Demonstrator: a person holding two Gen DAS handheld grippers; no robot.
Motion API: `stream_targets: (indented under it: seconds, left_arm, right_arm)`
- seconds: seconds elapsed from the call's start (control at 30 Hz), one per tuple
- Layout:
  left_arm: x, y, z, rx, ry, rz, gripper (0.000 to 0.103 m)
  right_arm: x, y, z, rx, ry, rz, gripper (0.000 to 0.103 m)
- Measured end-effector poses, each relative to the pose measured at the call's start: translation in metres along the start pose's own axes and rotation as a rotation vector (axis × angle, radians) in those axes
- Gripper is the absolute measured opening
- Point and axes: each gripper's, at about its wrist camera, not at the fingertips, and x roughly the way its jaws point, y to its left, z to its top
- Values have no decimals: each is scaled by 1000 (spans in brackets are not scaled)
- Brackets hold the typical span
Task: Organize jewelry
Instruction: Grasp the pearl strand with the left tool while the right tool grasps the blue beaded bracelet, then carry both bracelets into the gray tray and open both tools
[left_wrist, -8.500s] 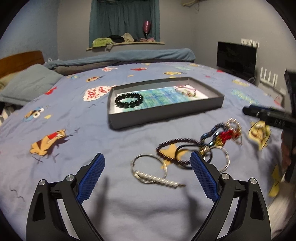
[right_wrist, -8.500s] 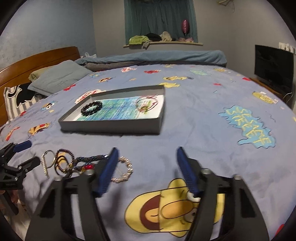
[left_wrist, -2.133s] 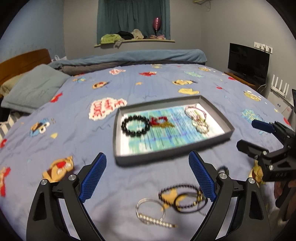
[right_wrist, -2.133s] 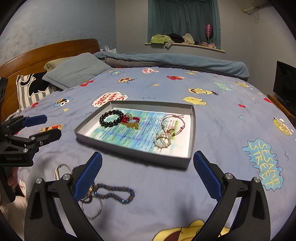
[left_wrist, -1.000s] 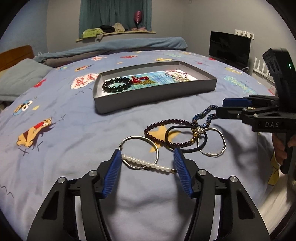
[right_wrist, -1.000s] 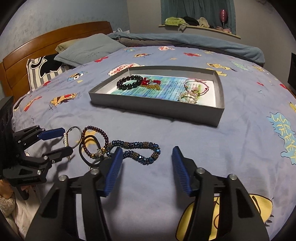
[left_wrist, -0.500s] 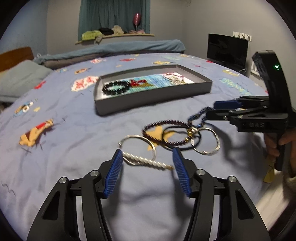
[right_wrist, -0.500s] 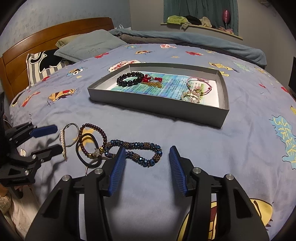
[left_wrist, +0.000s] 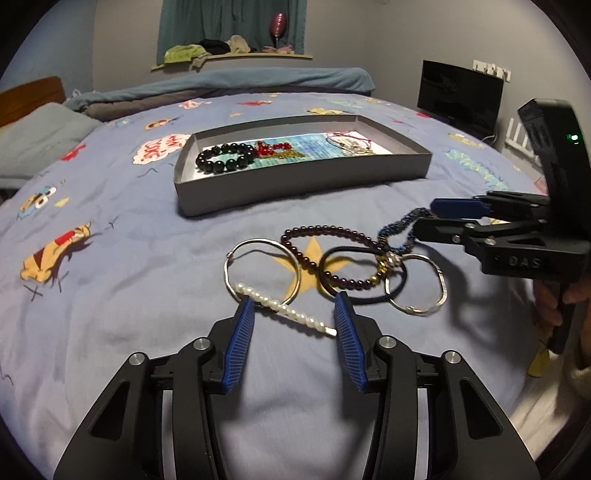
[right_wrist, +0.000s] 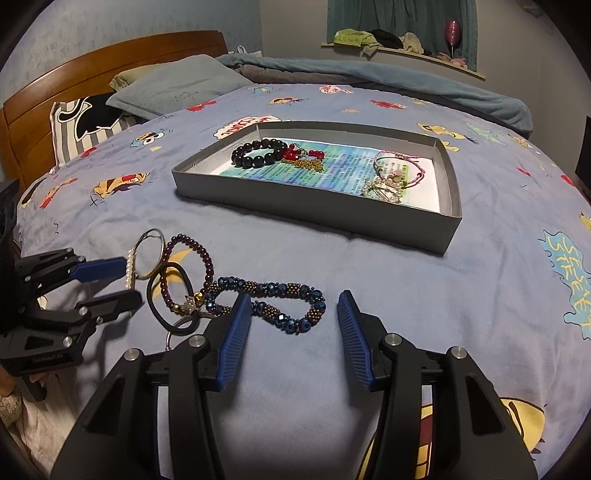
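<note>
Over the pearl hoop (left_wrist: 258, 280), the left claw (left_wrist: 293, 314) has just been narrowing, unclamped, while the right claw (right_wrist: 291, 314) straddles the blue bracelet (right_wrist: 273, 299) unpinched.

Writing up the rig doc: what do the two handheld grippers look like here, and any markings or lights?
Both match: black plastic bodies with cut-out linkage arms, silver pivot screws and two ribbed blue finger pads. The left gripper and right gripper look alike. Seen from the left wrist view, the right unit's side carries raised lettering reading "DAS", and a small green light glows on its upright black housing. No cables visible.

Bare bedspread (right_wrist: 388, 266) between jewelry pile (right_wrist: 207, 291) and grey tray (right_wrist: 314, 210), tray wall blocking low passage
</note>
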Motion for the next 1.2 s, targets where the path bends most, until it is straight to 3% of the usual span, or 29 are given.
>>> stream_targets:
  seconds: [0.07, 0.2, 0.33, 0.43, 0.67, 0.73, 0.87, 1.2]
  left_arm:
    - [3, -1, 1, 19, 0, 23, 38]
    - [5, 2, 2, 16, 2, 34, 14]
    - [2, 3, 1, 33, -8, 43, 6]
    - [-1, 1, 0, 60, -21, 56, 6]
    - [-4, -3, -1, 95, -38, 71, 6]
    - [-5, -4, -1, 98, -39, 72, 6]
    - [-7, -3, 0, 96, -54, 70, 6]
    - [-20, 3, 7, 56, -100, 48, 6]
  right_arm:
    - [0, 1, 0, -2, 0, -2, 50]
    - [0, 0, -1, -3, 0, -5, 46]
    - [-1, -2, -2, 4, -2, 0, 41]
    - [-2, -6, -1, 18, -4, 12, 31]
    - [-1, -19, 0, 104, 1, 72, 24]
    - [-1, -22, 0, 121, 3, 85, 7]
    - [-3, -27, 1, 156, 2, 114, 7]
    - [-41, -28, 18, 137, -162, 93, 7]
